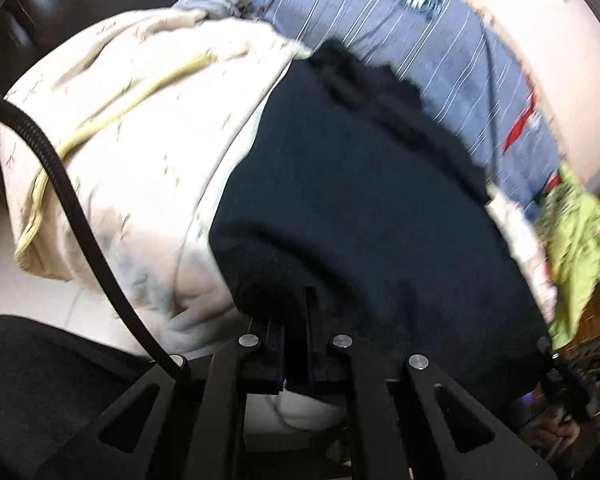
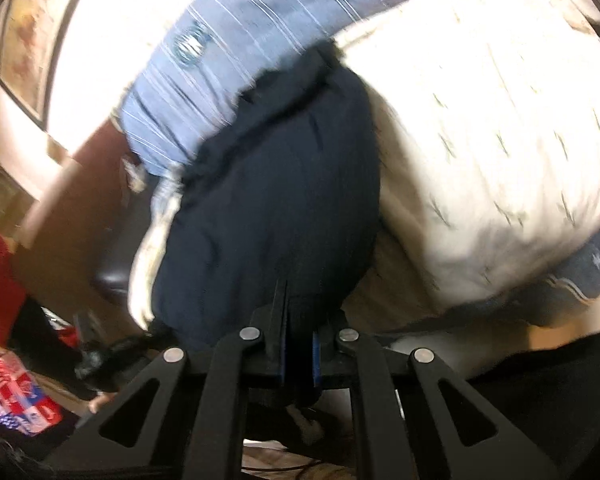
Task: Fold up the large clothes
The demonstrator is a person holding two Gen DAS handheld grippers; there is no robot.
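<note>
Biggest thing in both views: cream quilt (image 1: 148, 128) with a yellow-green piped edge, bunched up, lying under and beside the work item. Behind it a blue striped fabric (image 1: 400, 40) with a round logo, spread flat; can't tell if it's bedding or another garment.

Work item: dark navy garment (image 1: 360, 208), draped over the quilt, its near edge coming up to both claws. It's bunched and wrinkled, no clean fold line visible.

Green cloth (image 1: 572, 248) crumpled at the far right of the left view, not touched.

Left claw (image 1: 306, 320): closed all the way, pinching the near edge of the navy garment. Right claw (image 2: 296, 312): also clamped down, navy fabric caught between the pads.

Progress, my read: early. 2 grip points secured on 1 edge, garment looks to be at pickup stage, frames blurred from motion. Not yet spread out or flattened, 0 folds made. Left to do: lay it flat, fold it, stack it. No desk visible; the surface underneath is hidden.
</note>
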